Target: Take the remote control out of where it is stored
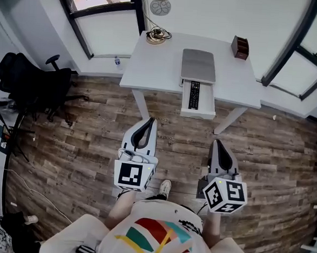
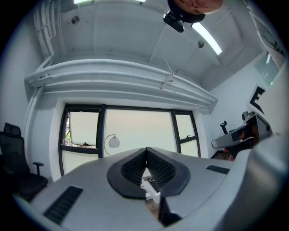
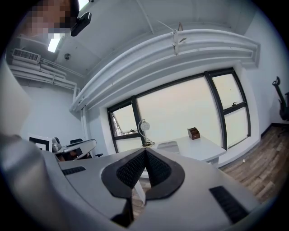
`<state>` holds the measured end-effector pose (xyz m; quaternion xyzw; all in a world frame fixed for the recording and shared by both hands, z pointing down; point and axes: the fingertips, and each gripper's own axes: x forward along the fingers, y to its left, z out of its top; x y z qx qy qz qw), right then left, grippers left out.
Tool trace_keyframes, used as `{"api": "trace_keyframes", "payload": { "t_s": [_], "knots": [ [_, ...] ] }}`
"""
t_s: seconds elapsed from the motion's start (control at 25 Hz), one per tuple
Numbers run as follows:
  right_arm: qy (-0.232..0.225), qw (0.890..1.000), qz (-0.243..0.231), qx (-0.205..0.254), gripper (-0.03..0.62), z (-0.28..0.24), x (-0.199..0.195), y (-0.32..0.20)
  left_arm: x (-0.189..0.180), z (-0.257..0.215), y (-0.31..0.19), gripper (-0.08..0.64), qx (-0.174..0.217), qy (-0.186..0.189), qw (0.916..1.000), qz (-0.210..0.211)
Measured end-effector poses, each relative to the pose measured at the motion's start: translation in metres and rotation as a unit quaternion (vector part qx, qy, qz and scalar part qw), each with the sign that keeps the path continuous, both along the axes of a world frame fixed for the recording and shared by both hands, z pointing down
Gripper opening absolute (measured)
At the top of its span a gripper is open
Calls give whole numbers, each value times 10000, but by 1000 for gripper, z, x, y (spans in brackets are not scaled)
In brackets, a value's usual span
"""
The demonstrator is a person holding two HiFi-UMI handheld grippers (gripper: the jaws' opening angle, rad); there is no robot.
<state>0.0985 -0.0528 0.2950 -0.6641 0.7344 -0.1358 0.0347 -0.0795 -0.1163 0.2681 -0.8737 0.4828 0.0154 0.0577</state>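
A black remote control (image 1: 194, 94) lies lengthwise in an open white drawer (image 1: 207, 107) that juts from the front of a white desk (image 1: 151, 68). A sliver of that remote (image 2: 153, 184) shows through the jaws in the left gripper view. My left gripper (image 1: 148, 121) hangs over the wooden floor, well short of the desk, its jaws shut and empty. My right gripper (image 1: 216, 143) is beside it to the right, a bit lower in the head view, also shut with nothing in it. Both point toward the desk.
A closed grey laptop (image 1: 198, 65), a lamp (image 1: 158, 9) with coiled cable and a small brown box (image 1: 240, 47) sit on the desk. A black office chair (image 1: 34, 82) stands at the left. Windows line the far wall. Wooden floor (image 1: 93, 135) lies between me and the desk.
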Motion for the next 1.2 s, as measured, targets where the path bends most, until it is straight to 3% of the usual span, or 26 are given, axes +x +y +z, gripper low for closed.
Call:
{"api": "trace_keyframes", "payload": {
  "t_s": [0.36,0.72,1.2],
  "knots": [
    [160,9992,99,-352,-8,9,-1,-53,7,15,-53,9,-241,46,9996,167],
    [236,9983,-7,-541,-8,20,20,-128,24,33,-114,9,-470,99,9988,-13],
    [334,9958,-125,-839,-8,35,88,-247,103,29,-228,9,-522,99,9986,13]
  ]
}}
